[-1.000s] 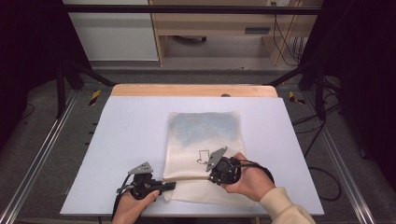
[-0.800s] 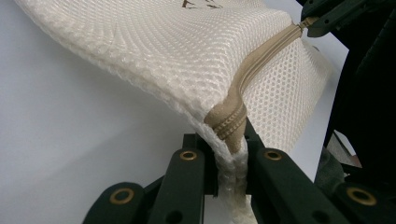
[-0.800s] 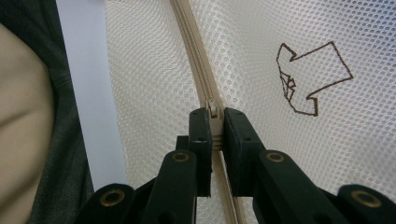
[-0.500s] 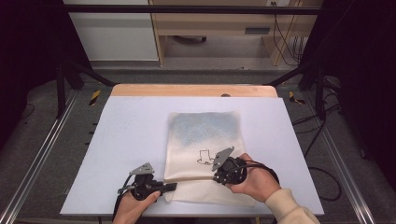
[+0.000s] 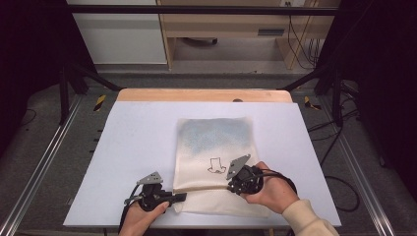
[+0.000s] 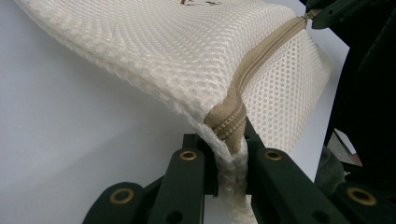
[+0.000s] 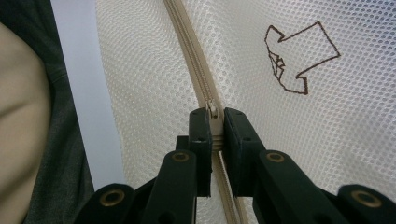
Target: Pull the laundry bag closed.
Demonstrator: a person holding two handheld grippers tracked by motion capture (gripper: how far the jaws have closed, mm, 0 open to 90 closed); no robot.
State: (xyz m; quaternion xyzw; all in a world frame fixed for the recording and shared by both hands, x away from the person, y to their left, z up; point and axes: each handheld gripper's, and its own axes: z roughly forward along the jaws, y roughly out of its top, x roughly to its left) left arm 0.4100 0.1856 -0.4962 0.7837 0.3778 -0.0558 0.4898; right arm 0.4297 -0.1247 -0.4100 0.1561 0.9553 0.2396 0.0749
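A mesh bag (image 5: pixel 216 147) lies on the table (image 5: pixel 137 142), right of centre, reaching to the near edge. The left gripper (image 5: pixel 178 197) sits at the bag's near left corner, the right gripper (image 5: pixel 230 183) on its zipper (image 5: pixel 201 187).

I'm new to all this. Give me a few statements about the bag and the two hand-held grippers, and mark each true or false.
1. The left hand-held gripper is clamped on the zipper's end at the edge of the mesh bag. True.
2. The right hand-held gripper hangs open above the bag. False: it is shut on the zipper pull.
3. The bag lies on a white table. True.
4. The bag is black. False: it is cream, with a small brown outline drawing.
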